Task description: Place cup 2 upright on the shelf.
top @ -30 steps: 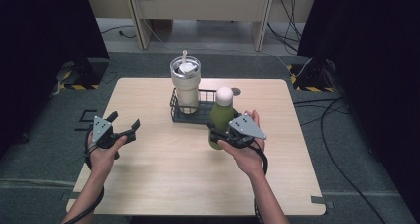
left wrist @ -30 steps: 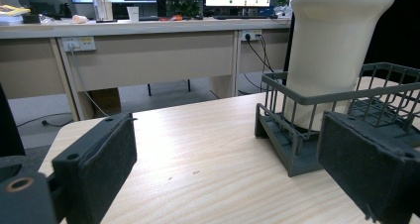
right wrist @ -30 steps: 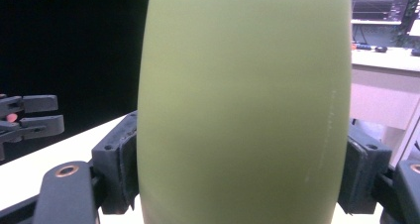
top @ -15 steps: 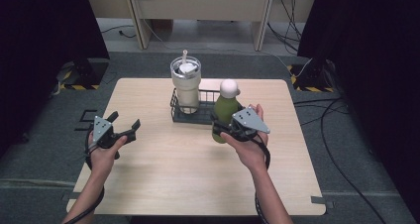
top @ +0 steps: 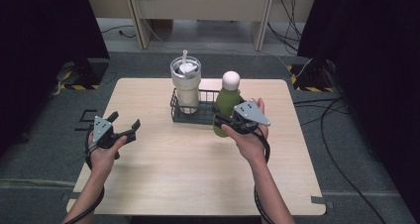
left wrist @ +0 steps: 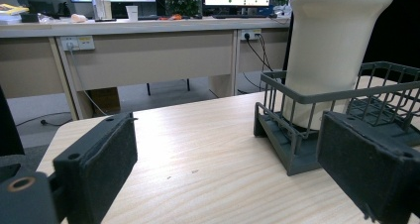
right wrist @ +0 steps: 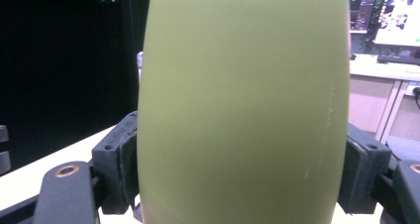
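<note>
My left gripper (top: 125, 130) hovers over the table (top: 198, 174), well left of the wire basket (top: 190, 116), its jaws spread wide with nothing between them. In the basket's left compartment stands my cream tumbler (top: 186, 85), upright, a straw rising from its lid. At the basket's right end I hold the green bottle (top: 227, 105), white-capped and upright; my right gripper (top: 224, 122) is clamped on its body, a pad pressing each flank. I cannot tell whether the bottle's base touches the basket.

Grey carpet floor (top: 356, 174) with trailing cables (top: 341, 110), black curtains (top: 44, 45) either side, beige desks (top: 198, 6) behind.
</note>
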The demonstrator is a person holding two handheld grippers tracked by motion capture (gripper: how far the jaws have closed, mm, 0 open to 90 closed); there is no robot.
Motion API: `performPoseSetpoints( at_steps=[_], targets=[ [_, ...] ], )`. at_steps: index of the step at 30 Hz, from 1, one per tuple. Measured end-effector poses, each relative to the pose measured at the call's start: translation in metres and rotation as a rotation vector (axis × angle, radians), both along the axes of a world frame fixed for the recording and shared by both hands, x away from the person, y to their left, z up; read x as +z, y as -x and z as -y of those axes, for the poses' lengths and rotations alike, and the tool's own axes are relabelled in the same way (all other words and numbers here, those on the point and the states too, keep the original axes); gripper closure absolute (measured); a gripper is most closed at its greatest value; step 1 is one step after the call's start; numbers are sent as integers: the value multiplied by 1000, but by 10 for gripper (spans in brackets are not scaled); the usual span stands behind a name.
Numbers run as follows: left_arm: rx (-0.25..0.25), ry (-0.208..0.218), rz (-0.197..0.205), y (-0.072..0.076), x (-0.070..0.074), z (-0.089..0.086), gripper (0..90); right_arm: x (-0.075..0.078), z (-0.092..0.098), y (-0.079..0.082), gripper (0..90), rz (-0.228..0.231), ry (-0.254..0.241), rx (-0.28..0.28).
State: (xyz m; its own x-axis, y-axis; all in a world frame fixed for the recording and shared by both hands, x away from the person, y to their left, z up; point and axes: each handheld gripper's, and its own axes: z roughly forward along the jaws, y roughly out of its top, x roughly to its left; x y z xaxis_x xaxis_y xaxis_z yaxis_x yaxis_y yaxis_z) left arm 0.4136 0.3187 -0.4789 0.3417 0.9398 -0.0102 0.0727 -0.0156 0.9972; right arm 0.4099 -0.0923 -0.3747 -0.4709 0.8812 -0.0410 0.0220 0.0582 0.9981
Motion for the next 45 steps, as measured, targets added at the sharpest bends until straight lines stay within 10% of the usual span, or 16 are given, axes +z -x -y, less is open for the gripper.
performPoseSetpoints(
  at_steps=[45],
  targets=[
    [-9,3,-4,-1,-1,2,85,20,-9,-46,224,-6,-2,-50]
  ],
)
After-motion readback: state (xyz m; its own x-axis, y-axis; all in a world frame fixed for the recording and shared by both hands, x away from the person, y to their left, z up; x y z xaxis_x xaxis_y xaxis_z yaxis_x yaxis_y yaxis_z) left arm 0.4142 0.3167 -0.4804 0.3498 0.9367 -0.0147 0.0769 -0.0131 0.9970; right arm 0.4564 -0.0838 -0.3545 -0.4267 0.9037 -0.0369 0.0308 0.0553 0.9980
